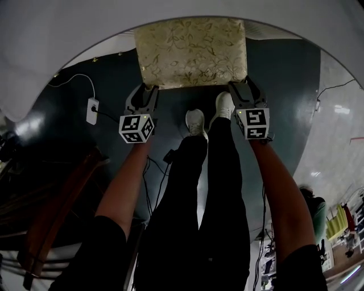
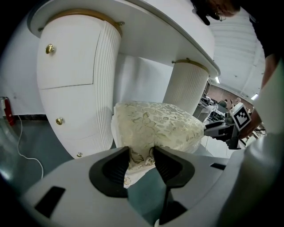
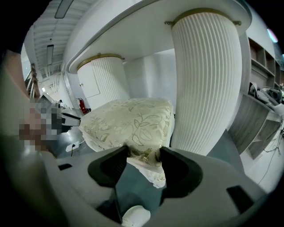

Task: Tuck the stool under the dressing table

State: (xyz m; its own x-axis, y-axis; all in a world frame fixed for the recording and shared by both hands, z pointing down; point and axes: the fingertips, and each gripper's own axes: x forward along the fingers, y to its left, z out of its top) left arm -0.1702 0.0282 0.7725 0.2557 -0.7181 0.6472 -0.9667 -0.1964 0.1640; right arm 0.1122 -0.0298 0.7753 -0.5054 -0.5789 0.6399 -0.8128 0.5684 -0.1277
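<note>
The stool (image 1: 190, 51) has a cream cushion with a gold leaf pattern and stands half under the white dressing table (image 1: 170, 11). It sits between the table's two ribbed pedestals (image 2: 75, 88) (image 3: 204, 84). My left gripper (image 1: 147, 88) is shut on the cushion's near left corner, with the fabric pinched between its dark pads (image 2: 141, 160). On the near right corner my right gripper (image 1: 242, 85) is shut in the same way (image 3: 143, 163). The stool's legs are hidden.
The person's white shoes (image 1: 195, 121) stand on the dark floor just behind the stool, between my two grippers. A white power adapter with its cable (image 1: 91, 111) lies on the floor at the left. Grey shelving (image 3: 262, 115) stands to the right of the table.
</note>
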